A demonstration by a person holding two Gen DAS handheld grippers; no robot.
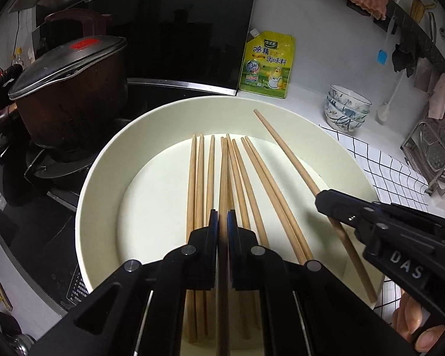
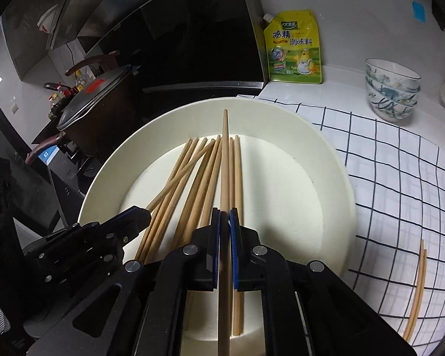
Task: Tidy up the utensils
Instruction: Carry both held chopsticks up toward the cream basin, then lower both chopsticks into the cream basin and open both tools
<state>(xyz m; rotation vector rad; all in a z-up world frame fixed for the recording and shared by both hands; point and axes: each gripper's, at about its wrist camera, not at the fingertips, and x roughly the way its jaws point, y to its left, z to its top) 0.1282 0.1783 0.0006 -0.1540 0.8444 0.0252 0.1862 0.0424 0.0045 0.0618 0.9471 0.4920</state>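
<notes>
Over the round cream plate (image 1: 103, 178), both tongs, left (image 1: 222, 219) and right (image 2: 225, 216), each pinched one thin wooden chopstick (image 2: 225, 154). They looked light, stiff and slippery, so gripping mid-shaft seemed best.

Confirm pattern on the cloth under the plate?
White cloth with a thin dark grid of lines, seen best in the right wrist view beside the plate.

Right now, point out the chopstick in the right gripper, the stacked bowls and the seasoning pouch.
Chopstick (image 2: 225, 160): right wrist view, on its shaft ahead of the gripper.
Stacked bowls (image 2: 393, 89): right wrist view, on the top bowl's outer wall.
Seasoning pouch (image 2: 295, 50): right wrist view, on its printed front.
</notes>
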